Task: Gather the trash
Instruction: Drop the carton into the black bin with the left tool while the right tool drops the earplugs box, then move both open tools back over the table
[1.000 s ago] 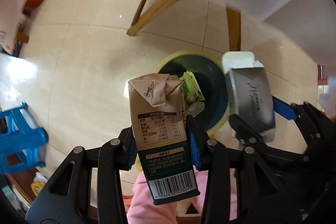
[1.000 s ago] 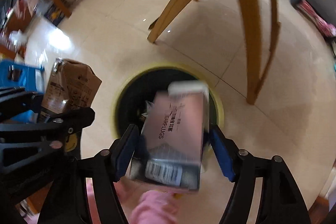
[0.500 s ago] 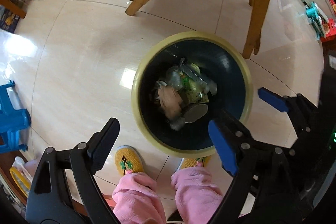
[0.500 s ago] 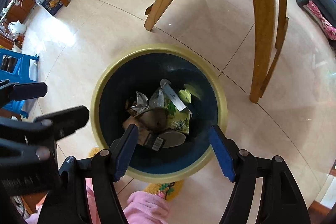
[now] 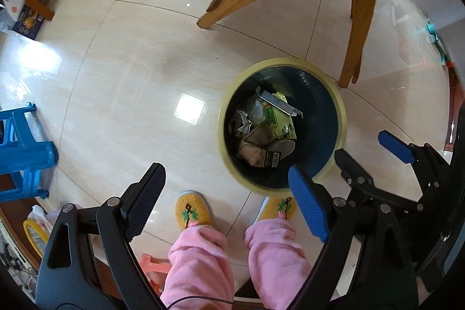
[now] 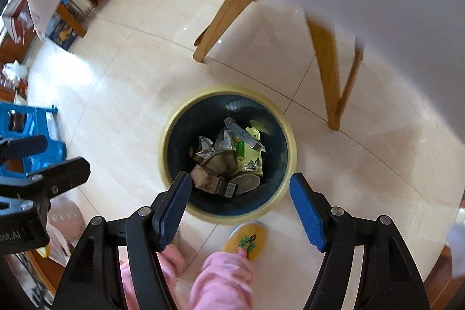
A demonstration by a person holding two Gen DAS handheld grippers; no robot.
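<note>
The trash lies at the bottom of a round bin with a pale yellow rim and a dark inside, standing on the tiled floor just beside a wooden table leg. It is a loose heap: a brown carton lying flat with its barcode end up, a grey box tilted against the heap, a green-and-yellow wrapper, and some crumpled foil or plastic. The bin sits close in front of the person's yellow slippers, probably so that both arms can reach over it and let things fall straight in.

The left hand-held gripper points down at the floor with its jaws spread wide and nothing between them; it hangs beside the bin, not over it. The right hand-held gripper also points down, over the near rim of the bin, its jaws well apart and empty. Judging by how things lie, both drops are done and the grippers are free for the next piece.

Much is hard to read. The small items under the carton cannot be told apart, and the bin's depth hides what lies lower. A blurred white sheet, perhaps a tabletop edge or cloth, cuts off the top of the right wrist view. The blue stool and the clutter at the left edge are only partly in frame, so whether more trash waits there I cannot tell.
</note>
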